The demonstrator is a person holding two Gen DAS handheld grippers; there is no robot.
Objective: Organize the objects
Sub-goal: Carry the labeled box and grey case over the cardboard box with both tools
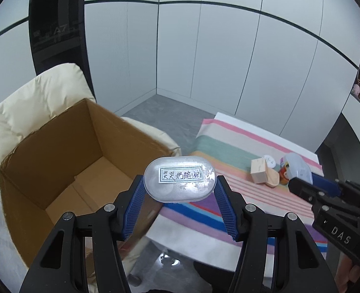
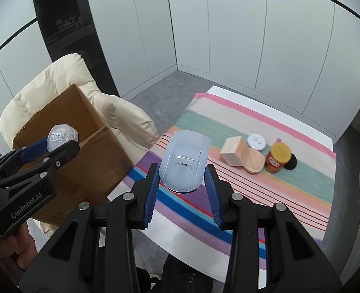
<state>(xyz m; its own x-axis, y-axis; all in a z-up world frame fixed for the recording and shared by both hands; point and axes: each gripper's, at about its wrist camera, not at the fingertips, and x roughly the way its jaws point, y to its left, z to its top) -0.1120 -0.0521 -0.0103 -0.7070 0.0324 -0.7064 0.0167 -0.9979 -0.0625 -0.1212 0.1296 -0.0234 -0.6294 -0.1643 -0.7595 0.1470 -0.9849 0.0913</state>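
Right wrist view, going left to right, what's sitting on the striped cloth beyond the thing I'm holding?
Wooden block → white round tin → yellow-lidded jar → black disc, all on the striped cloth.

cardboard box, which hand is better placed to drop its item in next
Left, probably. The left gripper holds the labelled oval container right at the cardboard box rim, while the right gripper holds its pale blue case over the striped cloth, farther away.
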